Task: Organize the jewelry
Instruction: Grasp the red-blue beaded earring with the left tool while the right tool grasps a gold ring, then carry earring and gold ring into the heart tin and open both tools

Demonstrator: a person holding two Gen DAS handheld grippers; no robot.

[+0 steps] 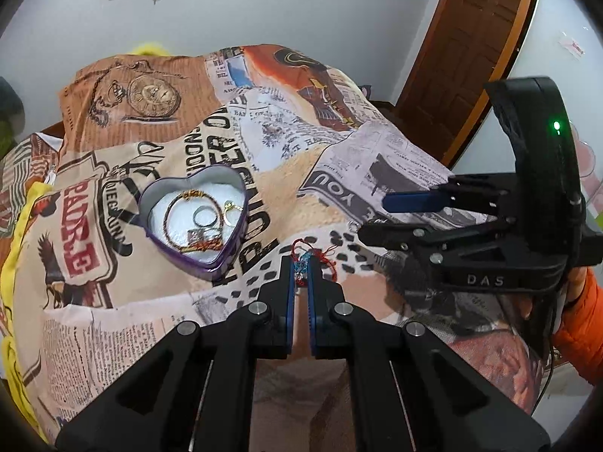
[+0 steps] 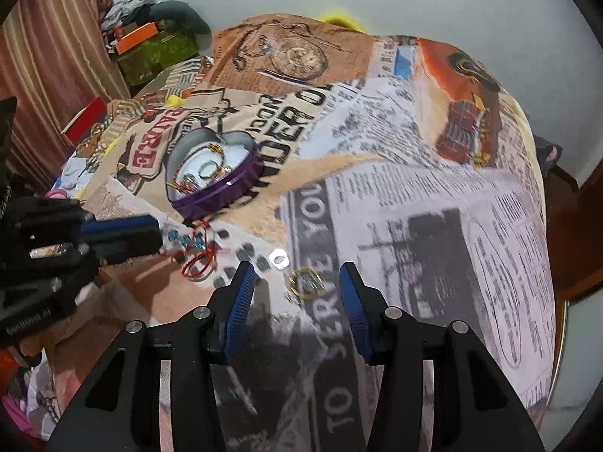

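Blue ribbed pads line both tools, and nearest us the left gripper [image 1: 300, 263] has its jaws drawn almost together on the red cord bracelet [image 1: 301, 265] with its blue beads, pinching it just above the printed blanket [image 1: 377, 150]. We judge the grip sits at the beaded middle so the loose red loops hang free for a lift toward the tin.

The right gripper [image 2: 296, 282] stands wide apart with nothing between its pads. Framed in that gap lies a gold ring [image 2: 305, 282] flat on the cloth, and a small silver ring [image 2: 279, 258] rests just beyond it at eleven o'clock; the spread looks set to straddle the gold one next.

Farther off, at ten o'clock from the left tool, the purple heart-shaped tin [image 1: 230, 260] sits open with a white lining. It already holds a gold bangle [image 1: 181, 222], rings, and what may be a small charm, though the blur leaves us unsure.

Readable writing: "DAS" on the right tool's body in the left view, and on the blanket "TO SERVE YOU", "UNDER", and "PADRE" in red.
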